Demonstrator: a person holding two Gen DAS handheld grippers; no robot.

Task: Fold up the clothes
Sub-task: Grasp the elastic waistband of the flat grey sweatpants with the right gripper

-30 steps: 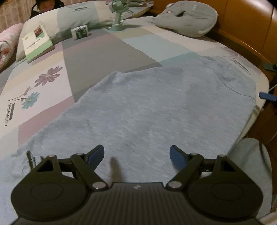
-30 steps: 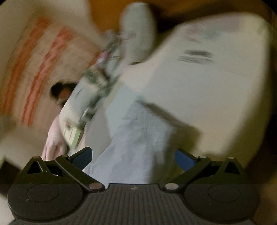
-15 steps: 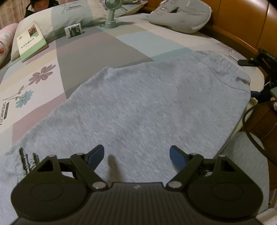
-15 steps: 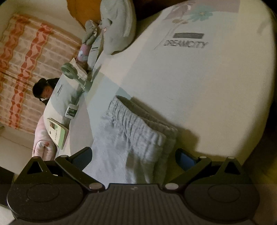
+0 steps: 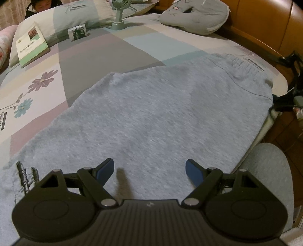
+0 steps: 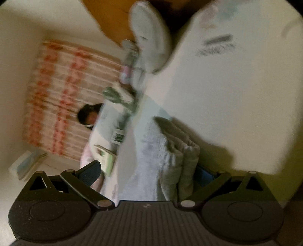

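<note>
Hovering over a bed, the left gripper (image 5: 149, 170) holds its blue-padded jaws wide apart with nothing between them, pointing down at a light grey fleece garment (image 5: 161, 113) spread flat just ahead of its fingertips and reaching away to the bed's right-hand edge. Beyond the garment, well apart from the gripper, the patchwork bedsheet with printed flowers (image 5: 106, 53) carries a green-and-white paperback book (image 5: 31, 44) off to the far left, a small dark printed card (image 5: 78, 32) and a pale green desk fan (image 5: 120, 13) straight ahead, and a grey cushion (image 5: 197, 16) to the far right against the orange wooden bed frame (image 5: 265, 30). The right gripper (image 6: 151, 172), seen in a blurred, rolled view, stands with its jaws spread on either side of the garment's ribbed, folded edge (image 6: 170, 151), which lies between the fingers; whether the pads touch the cloth cannot be told. A person's head (image 6: 89, 114) appears far ahead beside an orange-patterned curtain (image 6: 56, 94).
</note>
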